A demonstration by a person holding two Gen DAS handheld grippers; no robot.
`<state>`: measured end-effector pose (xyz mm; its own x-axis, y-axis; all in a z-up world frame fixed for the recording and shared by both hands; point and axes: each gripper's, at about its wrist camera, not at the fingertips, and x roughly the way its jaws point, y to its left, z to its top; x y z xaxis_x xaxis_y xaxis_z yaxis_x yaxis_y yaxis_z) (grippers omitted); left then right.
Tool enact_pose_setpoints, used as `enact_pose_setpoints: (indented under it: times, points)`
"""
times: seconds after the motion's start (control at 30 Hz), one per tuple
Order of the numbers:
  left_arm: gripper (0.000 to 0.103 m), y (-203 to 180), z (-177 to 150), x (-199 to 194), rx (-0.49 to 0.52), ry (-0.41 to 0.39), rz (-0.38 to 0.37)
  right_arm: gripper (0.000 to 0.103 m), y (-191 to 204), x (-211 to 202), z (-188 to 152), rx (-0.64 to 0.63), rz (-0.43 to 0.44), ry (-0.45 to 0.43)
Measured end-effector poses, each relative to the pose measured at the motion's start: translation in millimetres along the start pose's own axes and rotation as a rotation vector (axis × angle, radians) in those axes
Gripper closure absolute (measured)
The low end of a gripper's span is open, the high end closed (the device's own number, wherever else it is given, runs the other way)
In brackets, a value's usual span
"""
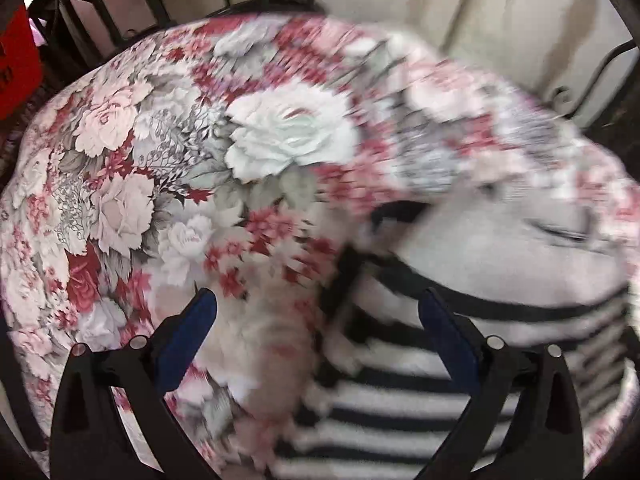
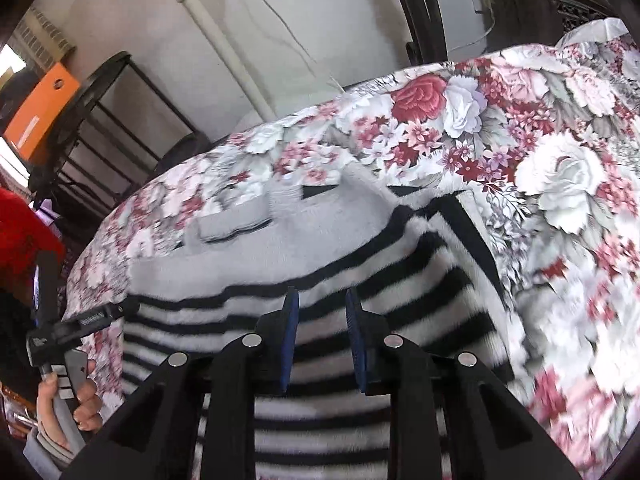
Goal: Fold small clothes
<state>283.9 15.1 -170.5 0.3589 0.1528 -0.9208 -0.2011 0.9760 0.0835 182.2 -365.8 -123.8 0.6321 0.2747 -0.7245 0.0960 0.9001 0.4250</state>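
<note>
A striped top (image 2: 328,320), grey across its upper part, lies on the floral cloth (image 2: 560,168) that covers the table. It looks part-folded: a sleeve (image 2: 236,224) lies turned in across the grey chest, and a dark-edged fold (image 2: 476,240) runs down the other side. Judging by that, the side folds are made or nearly so, and the crosswise fold is left — though how neat the stack is cannot be told.

The left gripper (image 1: 316,320) hangs over the edge of the top with its jaws spread wide, nothing between them. The right gripper (image 2: 322,340) is low over the stripes, its jaws narrowly apart; whether they pinch any fabric I cannot tell, as its own body hides the cloth just below.

The left view is badly smeared — the collar and far edge of the top are only shapes there. The hem is cut off at the bottom of both views. A hand (image 2: 68,408) on the left gripper's handle shows at the frame edge.
</note>
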Motion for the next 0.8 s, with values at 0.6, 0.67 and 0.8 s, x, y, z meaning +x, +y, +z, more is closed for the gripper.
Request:
enact_pose_setpoints:
  times: [0.6, 0.67, 0.8]
  points:
    - [0.005, 23, -32, -24, -0.050, 0.076, -0.186, 0.078, -7, -18, -38, 0.040, 0.012, 0.103]
    - [0.004, 10, -51, -1, 0.050, 0.125, -0.048, 0.077, -12, -6, -50, 0.031, -0.024, 0.160]
    - [0.004, 16, -60, 13, 0.014, 0.175, -0.088, 0.088, -25, -1, -57, 0.051, -0.035, 0.171]
